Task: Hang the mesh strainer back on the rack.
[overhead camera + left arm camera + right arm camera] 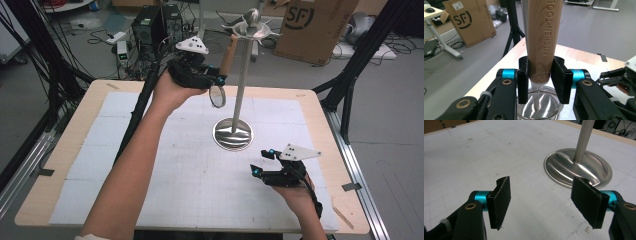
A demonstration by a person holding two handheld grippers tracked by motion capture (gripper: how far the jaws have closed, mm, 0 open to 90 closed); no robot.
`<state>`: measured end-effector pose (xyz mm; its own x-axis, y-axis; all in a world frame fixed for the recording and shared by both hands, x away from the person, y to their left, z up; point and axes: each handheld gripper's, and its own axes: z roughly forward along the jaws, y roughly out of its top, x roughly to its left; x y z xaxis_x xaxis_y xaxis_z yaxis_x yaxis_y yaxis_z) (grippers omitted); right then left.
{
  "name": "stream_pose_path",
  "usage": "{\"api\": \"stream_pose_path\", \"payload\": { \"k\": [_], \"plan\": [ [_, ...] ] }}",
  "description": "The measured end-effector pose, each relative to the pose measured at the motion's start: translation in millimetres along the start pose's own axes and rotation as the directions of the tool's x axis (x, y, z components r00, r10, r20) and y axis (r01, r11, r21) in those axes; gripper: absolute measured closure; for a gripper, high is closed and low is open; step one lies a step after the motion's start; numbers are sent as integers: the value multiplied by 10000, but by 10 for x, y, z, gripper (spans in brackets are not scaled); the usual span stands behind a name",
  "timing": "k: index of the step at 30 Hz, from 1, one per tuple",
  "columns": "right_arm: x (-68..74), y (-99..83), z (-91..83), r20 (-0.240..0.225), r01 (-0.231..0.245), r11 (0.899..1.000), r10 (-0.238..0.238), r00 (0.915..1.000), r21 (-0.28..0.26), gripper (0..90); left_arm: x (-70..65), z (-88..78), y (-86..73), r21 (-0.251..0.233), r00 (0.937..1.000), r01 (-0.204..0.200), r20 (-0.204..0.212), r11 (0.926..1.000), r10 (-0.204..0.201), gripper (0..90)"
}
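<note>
My left gripper [220,79] is shut on the wooden handle [542,37] of a kitchen tool, held in the air above the back of the table. The handle [229,52] slants up towards the top of a steel stand, and the tool's round metal head [217,96] hangs just below the jaws. The head [539,107] shows shiny under the pads. The stand has a domed base [233,133], a thin pole [242,75] and hooked arms at its top [252,27]. My right gripper [261,161] rests open near the front right, nothing between its pads [500,200], facing the base [579,167].
A white gridded mat [165,165] covers the wooden table [70,145]. Behind the table stand computer towers [150,25] and a cardboard box [315,27]. Black frame legs [350,85] rise at the right edge, and cables [45,60] hang at the left.
</note>
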<state>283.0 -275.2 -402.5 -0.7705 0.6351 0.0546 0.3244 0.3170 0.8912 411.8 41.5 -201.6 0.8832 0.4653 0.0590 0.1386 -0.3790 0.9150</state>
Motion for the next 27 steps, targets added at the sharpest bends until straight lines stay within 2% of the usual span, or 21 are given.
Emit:
{"api": "stream_pose_path", "payload": {
  "k": [2,4,10,15,20,27],
  "plan": [
    [0,-3,1,5,11,10000,-11,10000,4,318,-17,-1,-4,-99,10000,-56,-28,9999,56,669],
    [-2,-6,-3,-4,-9,10000,9,10000,19,318,-29,-8,-6,-180,9999,25,-145,9998,-28,617],
    [2,-3,0,10,34,10000,-34,10000,8,318,-31,-25,-55,-55,9997,147,-189,9999,-148,551],
    [-6,-4,-15,42,-23,10000,23,10000,9,318,-3,-36,-190,168,9997,216,69,9996,-218,542],
    [-14,-3,-30,93,-40,10000,41,9999,-32,318,28,-66,-314,95,9985,514,195,9986,-516,516],
    [-8,-6,-14,83,-19,10000,19,10000,34,318,23,-126,-464,28,9969,619,483,9981,-619,478]
  ]
}}
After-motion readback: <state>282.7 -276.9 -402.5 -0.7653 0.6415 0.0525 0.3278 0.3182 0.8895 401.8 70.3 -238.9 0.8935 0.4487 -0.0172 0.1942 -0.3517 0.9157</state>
